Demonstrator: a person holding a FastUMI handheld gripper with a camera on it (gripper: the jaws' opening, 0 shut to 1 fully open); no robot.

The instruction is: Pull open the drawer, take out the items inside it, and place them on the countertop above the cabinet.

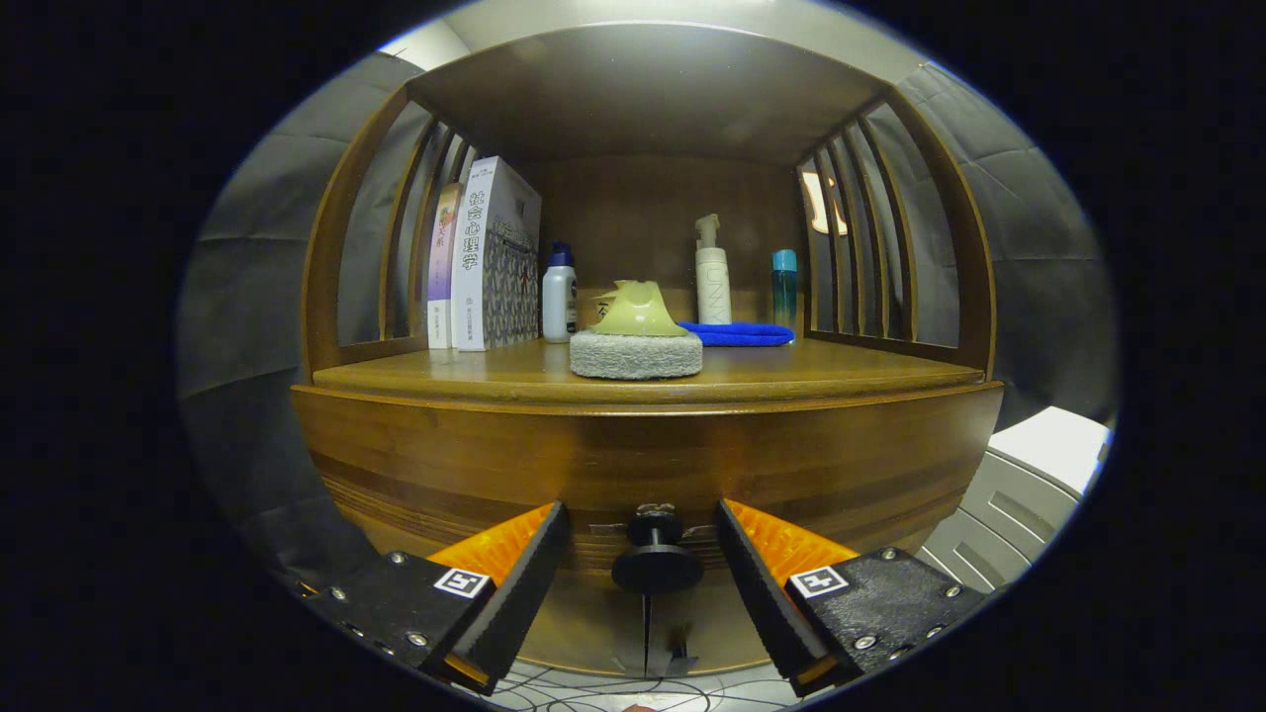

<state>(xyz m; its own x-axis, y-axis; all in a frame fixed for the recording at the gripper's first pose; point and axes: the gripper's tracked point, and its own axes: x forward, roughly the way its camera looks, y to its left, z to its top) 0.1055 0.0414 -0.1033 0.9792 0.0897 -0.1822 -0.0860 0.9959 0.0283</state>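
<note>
A wooden cabinet's drawer front (643, 465) faces me, with a round dark knob (656, 556) low in its middle. My gripper (643, 544) is open, and the knob sits between its two fingers without either touching it. The drawer looks shut, so what lies inside is hidden. Above the drawer runs the wooden countertop (821, 381). On it, near the front edge, rests a grey scrub sponge with a yellow-green handle (636, 341).
Further back on the countertop stand several books (485, 257), a white bottle with a blue cap (559, 294), a white pump bottle (712, 272), a teal bottle (783, 287) and a folded blue cloth (737, 334). Slatted wooden sides enclose the shelf. A white unit (1029, 485) stands to the right.
</note>
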